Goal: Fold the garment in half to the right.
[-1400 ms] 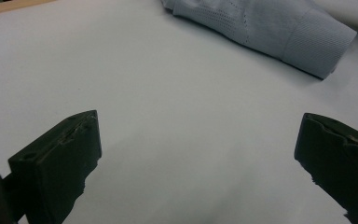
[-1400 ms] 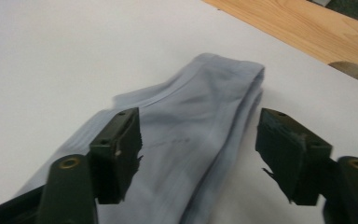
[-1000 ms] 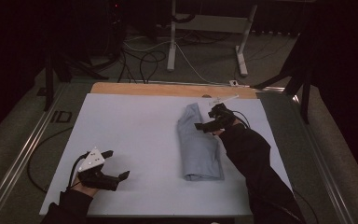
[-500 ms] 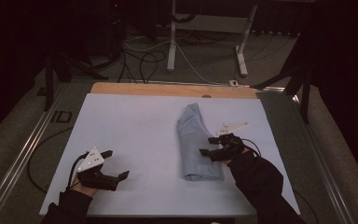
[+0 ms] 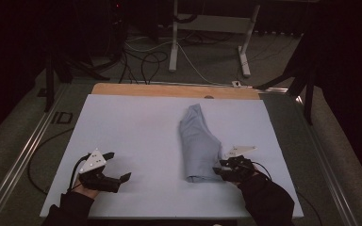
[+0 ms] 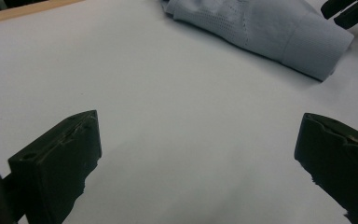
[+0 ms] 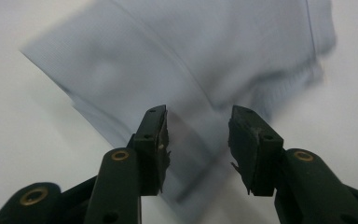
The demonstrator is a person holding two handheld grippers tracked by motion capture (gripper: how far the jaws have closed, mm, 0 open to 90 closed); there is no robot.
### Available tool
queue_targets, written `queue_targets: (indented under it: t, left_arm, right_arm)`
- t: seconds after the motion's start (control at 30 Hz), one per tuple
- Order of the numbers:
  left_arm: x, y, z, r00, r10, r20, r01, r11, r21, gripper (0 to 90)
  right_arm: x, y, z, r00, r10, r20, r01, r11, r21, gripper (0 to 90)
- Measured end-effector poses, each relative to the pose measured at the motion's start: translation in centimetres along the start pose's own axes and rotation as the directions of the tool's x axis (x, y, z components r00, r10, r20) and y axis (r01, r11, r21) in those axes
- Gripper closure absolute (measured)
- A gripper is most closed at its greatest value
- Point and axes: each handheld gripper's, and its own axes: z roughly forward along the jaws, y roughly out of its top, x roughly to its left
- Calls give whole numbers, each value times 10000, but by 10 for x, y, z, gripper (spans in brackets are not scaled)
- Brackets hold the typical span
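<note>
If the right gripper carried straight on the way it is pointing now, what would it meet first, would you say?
Most likely the folded pale blue garment: in the right gripper view the open jaws of the right gripper frame its near edge. The image is blurred, so I cannot tell whether they touch it already.

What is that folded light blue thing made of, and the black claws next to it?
The folded light blue garment looks like soft knitted fabric, matte: a fine dotted weave and a ribbed band show at its end. The right black claw looks like hard matte plastic with brass-coloured rivets, though it could be painted metal. The left claw's pads have chipped edges, like rubber or plastic.
</note>
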Motion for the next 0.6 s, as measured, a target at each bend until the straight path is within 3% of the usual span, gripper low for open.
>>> queue_targets:
  t: [0.13,0.2,0.27,0.37,0.53,0.6]
  left_arm:
    - [0,0,1,10000,-26,-4,26,10000,31,17]
    - [0,-1,1,10000,-32,-7,32,10000,37,17]
    - [0,-1,1,10000,-53,-9,53,10000,37,17]
    - [0,-1,1,10000,-22,-9,22,10000,42,17]
    - [0,-1,1,10000,-41,-16,41,10000,26,17]
    - [0,-1,1,10000,-50,-15,50,10000,20,17]
  right_arm:
    - [2,-11,6,9995,307,-101,-302,9986,440,572]
    - [3,-13,7,9996,289,-74,-285,9982,530,619]
    - [2,-14,7,9987,480,-167,-470,9973,560,721]
    - [4,-13,4,9994,249,-226,-236,9981,571,869]
    - [8,-11,-3,9998,-136,-112,142,9985,526,887]
    - [7,-10,-13,9998,-154,153,150,9997,205,890]
